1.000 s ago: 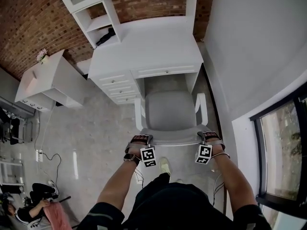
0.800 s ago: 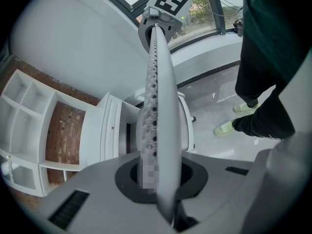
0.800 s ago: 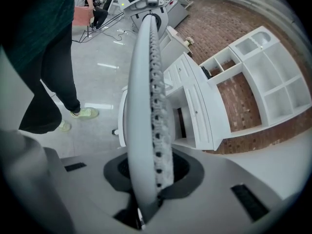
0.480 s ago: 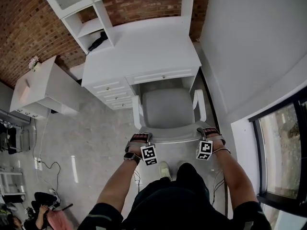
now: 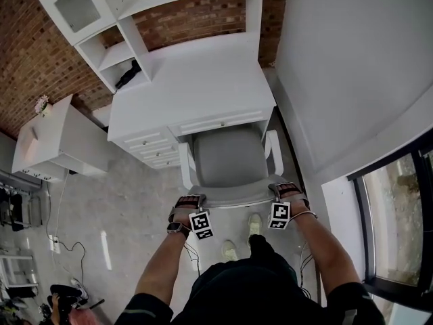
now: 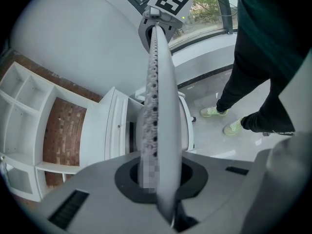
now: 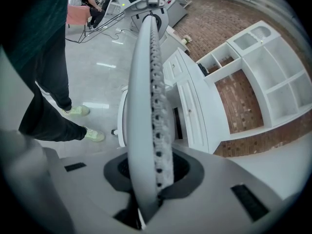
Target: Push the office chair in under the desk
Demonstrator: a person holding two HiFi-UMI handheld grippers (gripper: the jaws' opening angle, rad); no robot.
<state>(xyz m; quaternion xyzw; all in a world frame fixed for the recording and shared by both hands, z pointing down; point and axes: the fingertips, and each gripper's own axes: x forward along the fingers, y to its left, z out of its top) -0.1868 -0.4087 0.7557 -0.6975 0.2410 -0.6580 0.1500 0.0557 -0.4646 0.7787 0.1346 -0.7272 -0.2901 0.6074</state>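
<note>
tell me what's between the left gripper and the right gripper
The office chair's backrest runs the whole stretch, with the left gripper and right gripper each shut on one end of its top edge. The head view shows it.

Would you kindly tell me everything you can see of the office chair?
The office chair has a grey padded-looking seat, two white armrests and a thin grey backrest with a perforated face. It stands upright, facing the white desk, its seat's front at the desk's edge. The left gripper and right gripper each clamp the backrest's top rim.
</note>
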